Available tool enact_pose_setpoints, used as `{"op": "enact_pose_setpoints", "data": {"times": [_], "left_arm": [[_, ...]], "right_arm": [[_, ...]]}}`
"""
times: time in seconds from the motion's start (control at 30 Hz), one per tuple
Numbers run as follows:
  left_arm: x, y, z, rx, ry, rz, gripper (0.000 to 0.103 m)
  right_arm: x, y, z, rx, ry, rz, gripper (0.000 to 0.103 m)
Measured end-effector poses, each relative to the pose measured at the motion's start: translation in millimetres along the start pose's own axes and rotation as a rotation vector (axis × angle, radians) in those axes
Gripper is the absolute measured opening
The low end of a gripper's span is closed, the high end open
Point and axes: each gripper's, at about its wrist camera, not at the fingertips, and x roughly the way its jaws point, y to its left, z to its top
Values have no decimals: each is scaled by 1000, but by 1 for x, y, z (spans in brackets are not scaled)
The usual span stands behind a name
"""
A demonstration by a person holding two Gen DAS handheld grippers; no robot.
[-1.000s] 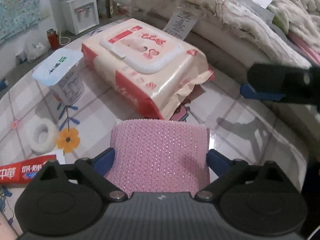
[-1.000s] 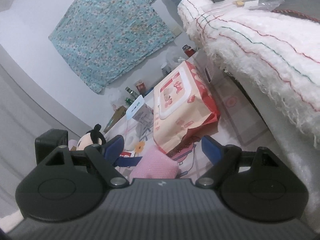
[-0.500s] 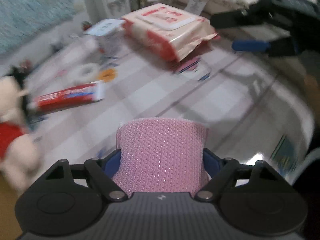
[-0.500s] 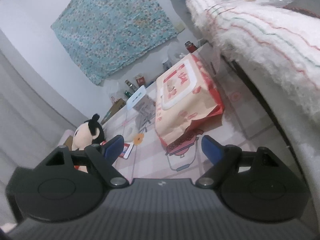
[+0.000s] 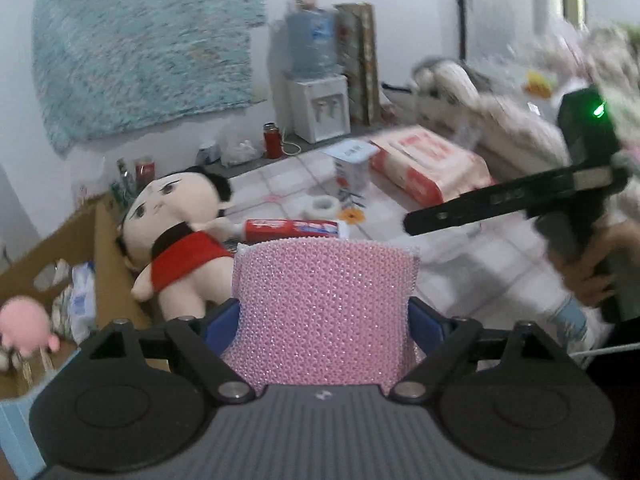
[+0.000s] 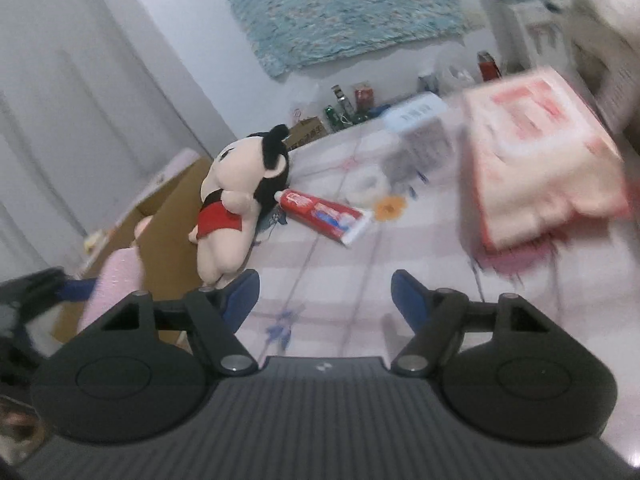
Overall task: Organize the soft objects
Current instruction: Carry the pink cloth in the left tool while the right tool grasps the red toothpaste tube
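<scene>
Swung left since earlier: left gripper point(image 5: 324, 312), clamped on pink sponge point(image 5: 325, 312), now near cardboard box point(image 5: 76, 236) beside doll point(image 5: 180, 236). Right gripper point(image 6: 325, 296) spread, empty. Deposit likely next.

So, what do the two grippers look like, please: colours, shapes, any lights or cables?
Both grippers, left gripper and right gripper, share a ribbed grey body, black linkages with round discs and silver pivot pins, and blue fingers. Seen from the left wrist, the right unit shows a green light.

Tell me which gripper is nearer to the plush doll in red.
Left, probably. The left gripper, shut on the pink sponge, is beside the plush doll. The right gripper, open and empty, sits farther along the table.
</scene>
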Motion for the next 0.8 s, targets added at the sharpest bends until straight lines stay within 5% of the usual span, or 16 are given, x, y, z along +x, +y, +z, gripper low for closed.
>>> {"op": "enact_pose_setpoints", "data": {"times": [0.13, 0.33, 0.47, 0.63, 0.8], "left_arm": [[-15, 28, 0, -61, -51, 7, 89], [-37, 71, -10, -209, -112, -7, 89], [-54, 98, -20, -289, -126, -27, 89], [-83, 118, -27, -312, -184, 27, 91], [-95, 125, -25, -324, -225, 54, 91]], "right_arm": [[40, 27, 38, -92, 32, 20, 73], [135, 81, 78, -397, 246, 21, 67], [181, 98, 80, -554, 329, -83, 65], [201, 102, 73, -639, 372, -218, 35], [190, 98, 63, -567, 331, -308, 31]]}}
